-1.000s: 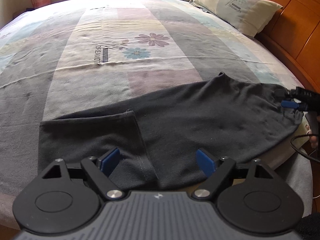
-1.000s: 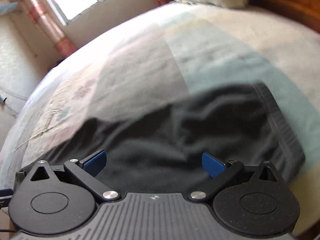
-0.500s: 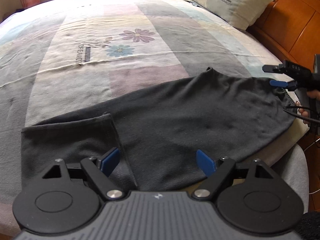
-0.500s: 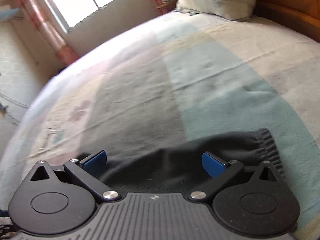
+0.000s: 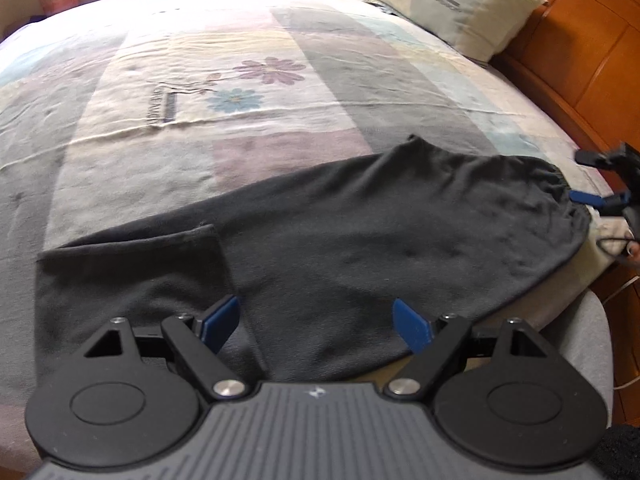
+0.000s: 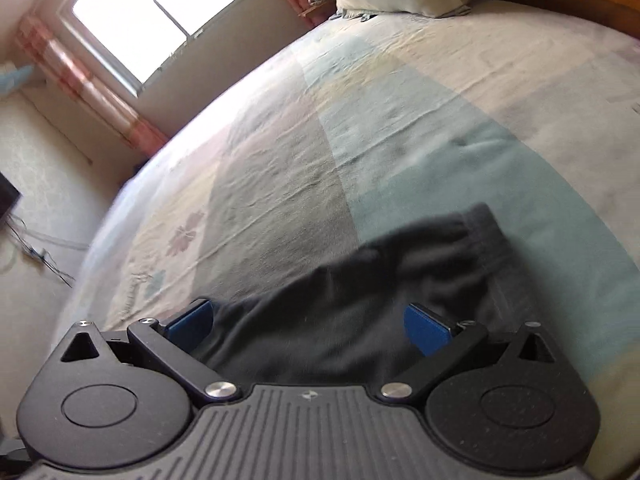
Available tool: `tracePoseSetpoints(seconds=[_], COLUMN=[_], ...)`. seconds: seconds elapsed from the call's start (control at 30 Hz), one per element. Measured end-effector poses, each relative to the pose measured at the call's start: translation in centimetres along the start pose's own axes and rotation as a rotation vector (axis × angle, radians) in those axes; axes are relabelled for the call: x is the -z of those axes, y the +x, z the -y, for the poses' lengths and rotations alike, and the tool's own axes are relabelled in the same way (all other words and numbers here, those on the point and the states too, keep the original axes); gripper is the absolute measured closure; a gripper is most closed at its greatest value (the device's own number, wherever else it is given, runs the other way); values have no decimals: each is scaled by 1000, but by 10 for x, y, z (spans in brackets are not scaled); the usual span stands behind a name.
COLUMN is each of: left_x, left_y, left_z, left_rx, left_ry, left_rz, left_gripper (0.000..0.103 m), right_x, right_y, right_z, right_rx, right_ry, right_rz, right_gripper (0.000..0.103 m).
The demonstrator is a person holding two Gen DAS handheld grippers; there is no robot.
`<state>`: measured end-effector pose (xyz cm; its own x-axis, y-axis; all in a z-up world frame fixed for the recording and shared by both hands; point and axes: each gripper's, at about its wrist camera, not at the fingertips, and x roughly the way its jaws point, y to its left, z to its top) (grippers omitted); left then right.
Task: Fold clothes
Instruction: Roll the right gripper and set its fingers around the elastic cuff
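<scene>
A pair of dark grey trousers (image 5: 360,240) lies flat across the patchwork bed sheet (image 5: 200,80), close to the bed's near edge. One leg is folded over at the left (image 5: 132,264). My left gripper (image 5: 316,316) hovers just over the trousers' near edge, open, with nothing between its blue pads (image 5: 412,326). The elastic waistband (image 6: 484,232) lies at the right end. My right gripper (image 6: 308,320) is open above the cloth near that waistband. In the left wrist view the right gripper (image 5: 586,178) stands just beyond the waistband end, jaws apart.
A pillow (image 5: 452,4) rests against the wooden headboard (image 5: 592,52) at the far right. A window (image 6: 160,12) with pink curtains (image 6: 92,84) lies beyond the bed. A black cable (image 5: 612,248) hangs off the bed's right corner near a person's fingers.
The right gripper has drawn back from the waistband towards the right and rolled; less black cloth fills its view. The left gripper has hardly moved. The trousers lie as before.
</scene>
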<state>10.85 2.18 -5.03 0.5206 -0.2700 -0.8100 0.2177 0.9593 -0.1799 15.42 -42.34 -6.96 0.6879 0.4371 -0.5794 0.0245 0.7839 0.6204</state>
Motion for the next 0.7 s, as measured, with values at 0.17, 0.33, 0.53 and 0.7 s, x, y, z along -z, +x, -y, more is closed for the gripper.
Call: tracePoseSetpoints(seconds=[0.17, 0.33, 0.53, 0.7], left_x=[0, 1, 2, 3], left_y=[5, 5, 5, 5], left_z=[10, 16, 17, 20], left_rx=[25, 30, 19, 21], left_ry=[26, 36, 35, 41], left_rz=[-9, -9, -17, -20], left_gripper=[19, 19, 19, 19], right_x=[28, 45, 46, 48], right_y=[-41, -42, -30, -26], right_z=[37, 61, 69, 74], right_rx=[-86, -32, -23, -52], right_ry=[201, 324, 353, 375], right_rz=[49, 18, 7, 33], right_gripper=[0, 0, 0, 0])
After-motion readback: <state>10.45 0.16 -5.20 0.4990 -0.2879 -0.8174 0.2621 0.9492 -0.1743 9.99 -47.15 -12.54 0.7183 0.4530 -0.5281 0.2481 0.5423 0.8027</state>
